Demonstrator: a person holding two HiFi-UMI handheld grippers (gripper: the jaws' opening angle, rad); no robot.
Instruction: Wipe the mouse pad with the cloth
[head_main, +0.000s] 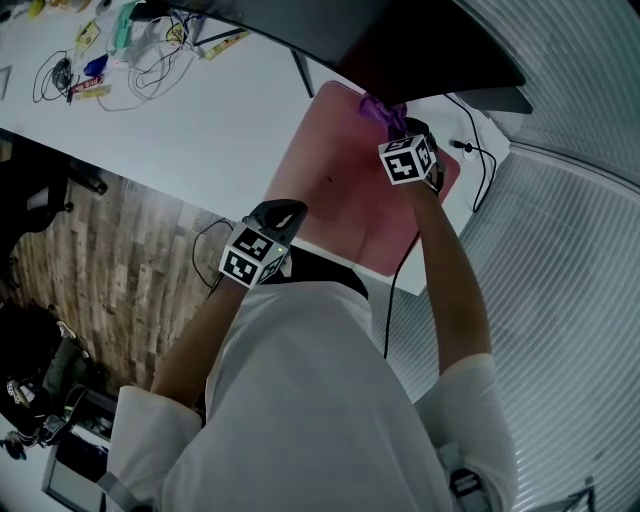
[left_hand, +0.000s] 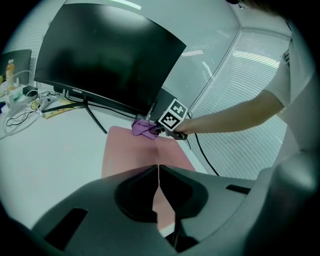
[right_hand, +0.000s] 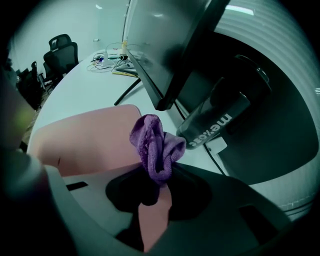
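Observation:
A pink mouse pad (head_main: 345, 190) (left_hand: 127, 150) (right_hand: 85, 137) lies on the white desk under the monitor. My right gripper (head_main: 392, 120) (right_hand: 159, 176) is shut on a bunched purple cloth (right_hand: 154, 145) (head_main: 382, 110) (left_hand: 142, 127) at the pad's far end, near the monitor. The cloth hangs over the pad's far corner. My left gripper (head_main: 280, 215) (left_hand: 158, 170) hovers at the pad's near edge with its jaws closed together and nothing between them.
A large black monitor (left_hand: 107, 55) (head_main: 400, 40) on a thin stand (left_hand: 95, 117) overhangs the pad. A dark bottle (right_hand: 215, 125) lies just right of the cloth. Black cables (head_main: 480, 170) run off the desk's right edge. Cables and small items (head_main: 110, 60) clutter the far left.

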